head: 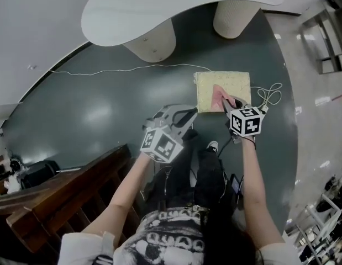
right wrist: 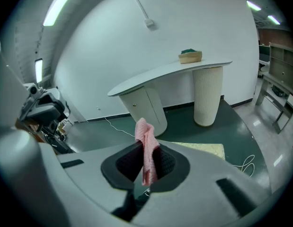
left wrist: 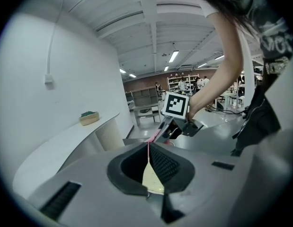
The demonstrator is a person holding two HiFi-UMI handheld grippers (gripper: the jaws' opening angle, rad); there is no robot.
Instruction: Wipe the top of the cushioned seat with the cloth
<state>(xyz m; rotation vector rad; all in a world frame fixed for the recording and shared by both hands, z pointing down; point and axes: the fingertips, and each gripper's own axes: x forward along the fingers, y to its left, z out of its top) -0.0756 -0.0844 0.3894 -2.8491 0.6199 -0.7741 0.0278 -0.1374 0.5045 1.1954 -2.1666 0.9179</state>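
The cushioned seat (head: 234, 84) is a low, pale yellow square on the dark green floor, just ahead of the person's feet. My right gripper (head: 226, 101) hovers over its near edge, shut on a pink cloth (head: 217, 95) that hangs down over the cushion. In the right gripper view the cloth (right wrist: 145, 141) stands pinched between the jaws (right wrist: 145, 150), with the seat (right wrist: 205, 149) behind. My left gripper (head: 185, 115) is off to the seat's left, jaws together and empty. Its own view (left wrist: 147, 145) shows the seat (left wrist: 153, 182) through a thin slit and the cloth (left wrist: 155, 135) beyond.
A white curved counter (head: 176, 4) on two ribbed pillars (head: 154, 46) stands behind the seat, with a small tan box (right wrist: 190, 56) on top. White cable (head: 115, 69) runs along the floor and coils at the seat's right (head: 270, 95). Dark wooden furniture (head: 60, 197) is at the near left.
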